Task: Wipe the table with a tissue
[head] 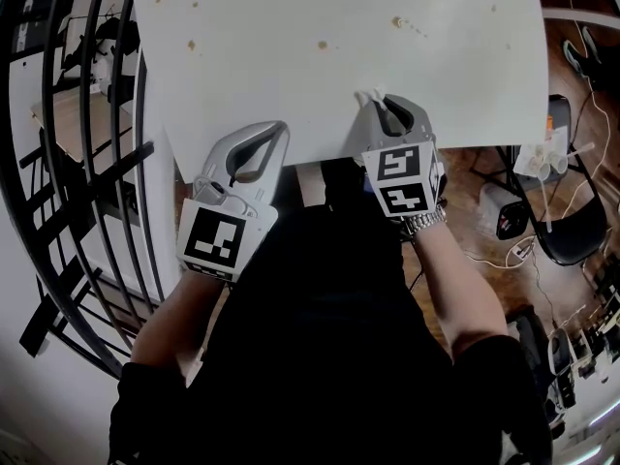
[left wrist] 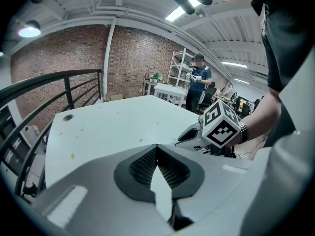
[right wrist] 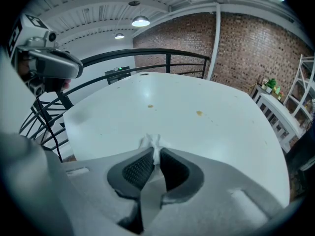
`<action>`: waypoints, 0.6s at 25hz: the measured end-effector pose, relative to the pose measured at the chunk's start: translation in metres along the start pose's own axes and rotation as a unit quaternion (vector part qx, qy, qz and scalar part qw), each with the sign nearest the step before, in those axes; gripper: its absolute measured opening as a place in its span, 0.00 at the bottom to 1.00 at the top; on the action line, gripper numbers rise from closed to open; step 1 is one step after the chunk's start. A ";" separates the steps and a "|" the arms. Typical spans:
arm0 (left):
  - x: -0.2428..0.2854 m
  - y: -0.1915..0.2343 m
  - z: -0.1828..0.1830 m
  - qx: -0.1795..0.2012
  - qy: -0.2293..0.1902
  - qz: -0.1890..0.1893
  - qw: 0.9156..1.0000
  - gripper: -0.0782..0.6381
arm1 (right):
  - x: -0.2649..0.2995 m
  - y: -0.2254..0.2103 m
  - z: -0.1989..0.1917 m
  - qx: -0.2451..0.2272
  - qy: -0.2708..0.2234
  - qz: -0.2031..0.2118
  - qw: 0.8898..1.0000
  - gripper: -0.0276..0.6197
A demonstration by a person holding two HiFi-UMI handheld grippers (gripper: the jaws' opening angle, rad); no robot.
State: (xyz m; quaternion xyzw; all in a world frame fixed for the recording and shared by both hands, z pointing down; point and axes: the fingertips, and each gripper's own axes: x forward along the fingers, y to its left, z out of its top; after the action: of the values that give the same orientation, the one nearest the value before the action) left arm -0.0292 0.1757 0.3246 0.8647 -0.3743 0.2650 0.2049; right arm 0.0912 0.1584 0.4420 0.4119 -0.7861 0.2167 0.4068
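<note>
At the near edge of the worktop (head: 291, 56), both point forward: the left gripper (head: 279, 130) has its jaws closed and empty, the right gripper (head: 380, 107) has its jaws pinching a white tissue (head: 368, 95).

The table (head: 339, 46) is smooth and matt (speckled), the tissue (right wrist: 151, 142) soft crumpled paper.

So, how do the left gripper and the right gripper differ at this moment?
The right gripper has its jaws shut on a white tissue, whose end sticks out past the tips; the left gripper has its jaws shut on nothing. The right gripper reaches farther over the table than the left gripper, which angles toward it. Both are grey and sit at the table's near edge.
</note>
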 end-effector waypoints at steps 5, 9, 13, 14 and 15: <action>-0.007 0.003 0.000 -0.001 0.000 0.001 1.000 0.13 | 0.000 0.010 0.004 -0.006 -0.001 0.004 1.000 0.09; -0.010 0.006 -0.003 -0.002 0.000 0.004 1.000 0.13 | 0.002 0.018 0.006 -0.010 -0.002 0.009 1.000 0.09; -0.012 0.006 -0.004 -0.002 -0.001 0.004 1.000 0.13 | 0.002 0.023 0.006 -0.013 -0.001 0.013 1.000 0.09; -0.013 0.005 -0.004 -0.001 -0.001 0.004 1.000 0.13 | 0.002 0.026 0.006 -0.013 -0.001 0.016 1.000 0.09; -0.013 0.005 -0.003 0.001 -0.001 0.003 1.000 0.13 | 0.002 0.028 0.006 -0.013 -0.001 0.020 1.000 0.09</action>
State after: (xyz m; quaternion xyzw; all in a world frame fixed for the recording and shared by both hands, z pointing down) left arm -0.0413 0.1813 0.3200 0.8641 -0.3765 0.2651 0.2032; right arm 0.0642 0.1694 0.4400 0.3911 -0.7974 0.2137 0.4069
